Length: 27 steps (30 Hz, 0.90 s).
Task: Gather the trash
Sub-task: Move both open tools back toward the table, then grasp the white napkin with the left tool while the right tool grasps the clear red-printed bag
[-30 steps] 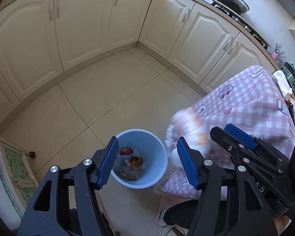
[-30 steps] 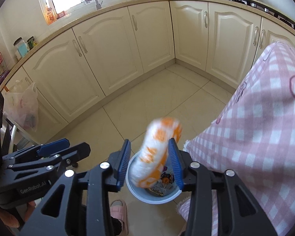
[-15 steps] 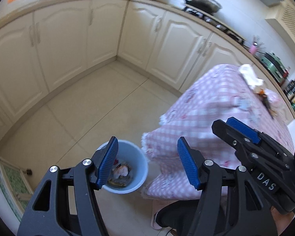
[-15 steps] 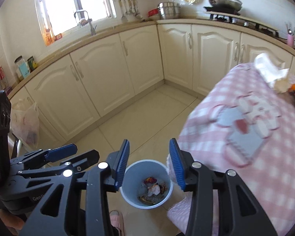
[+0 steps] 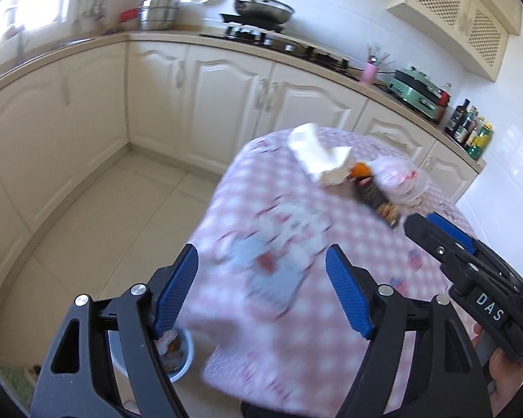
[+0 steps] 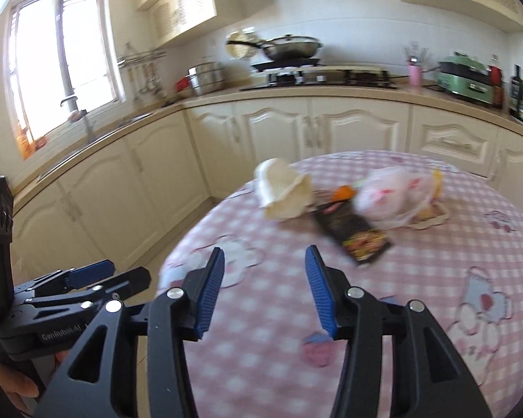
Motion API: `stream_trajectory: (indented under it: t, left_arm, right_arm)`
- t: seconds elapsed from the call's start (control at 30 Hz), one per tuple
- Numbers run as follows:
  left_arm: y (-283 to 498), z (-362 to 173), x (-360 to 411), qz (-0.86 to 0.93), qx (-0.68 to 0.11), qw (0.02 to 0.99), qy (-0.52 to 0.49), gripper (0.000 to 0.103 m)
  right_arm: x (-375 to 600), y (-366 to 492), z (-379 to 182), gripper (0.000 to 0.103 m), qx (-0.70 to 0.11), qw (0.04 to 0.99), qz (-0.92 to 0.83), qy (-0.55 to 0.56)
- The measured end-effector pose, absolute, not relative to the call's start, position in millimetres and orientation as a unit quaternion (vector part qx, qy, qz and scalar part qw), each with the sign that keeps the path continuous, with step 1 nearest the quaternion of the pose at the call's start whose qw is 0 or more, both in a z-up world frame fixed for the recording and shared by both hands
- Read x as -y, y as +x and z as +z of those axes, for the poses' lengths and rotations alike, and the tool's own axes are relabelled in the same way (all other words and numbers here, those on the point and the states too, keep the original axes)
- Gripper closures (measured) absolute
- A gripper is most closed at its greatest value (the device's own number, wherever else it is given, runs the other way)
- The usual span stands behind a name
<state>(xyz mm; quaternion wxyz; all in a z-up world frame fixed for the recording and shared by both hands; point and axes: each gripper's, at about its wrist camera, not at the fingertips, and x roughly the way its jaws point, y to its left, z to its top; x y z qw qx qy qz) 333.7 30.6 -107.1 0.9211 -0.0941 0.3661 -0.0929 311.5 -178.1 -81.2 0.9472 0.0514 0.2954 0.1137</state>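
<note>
Trash lies at the far side of the round table with the pink checked cloth: a crumpled white paper, a dark snack wrapper, an orange scrap and a clear plastic bag. My right gripper hangs over the table's near edge, jaws opening, nothing between them. My left gripper is above the cloth's edge, jaws opening and empty. The same paper, wrapper and bag show ahead of it. A blue bin with trash stands on the floor, low left.
Cream cabinets run along the walls under a counter with a hob and pan, a pot, a green appliance and bottles. Tiled floor lies left of the table. A hand holds the left gripper.
The orange-and-white wrapper held over the bin a second ago has left the right gripper. Both grippers rose and swung from the bin toward the tabletop, and their jaws widened.
</note>
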Motion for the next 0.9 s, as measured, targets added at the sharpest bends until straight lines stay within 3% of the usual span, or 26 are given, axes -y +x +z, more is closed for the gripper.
stream_trajectory:
  t: [0.37,0.7,0.83,0.9]
  left_arm:
    - [429.2,-111.4,40.5,-0.105,-0.383,0.913,-0.093,0.029]
    - [478.5,-128.3,64.5,-0.07,-0.401,0.909,-0.096,0.029]
    - [487.3,-140.6,69.0,-0.09,-0.426,0.895,-0.094,0.057]
    - [485.7,-142.9,69.9,-0.09,-0.423,0.897,-0.088,0.065]
  right_arm:
    - [278.5,372.4,-93.2,0.044,-0.306,0.943,0.036,0.127]
    - [276.5,425.6,-89.9,0.037,-0.303,0.947,0.026,0.1]
    - [268.1,449.9,-106.4,0.037,-0.337,0.937,0.038,0.085]
    - [264.0,455.3,-112.1,0.038,-0.348,0.934,0.035,0.073]
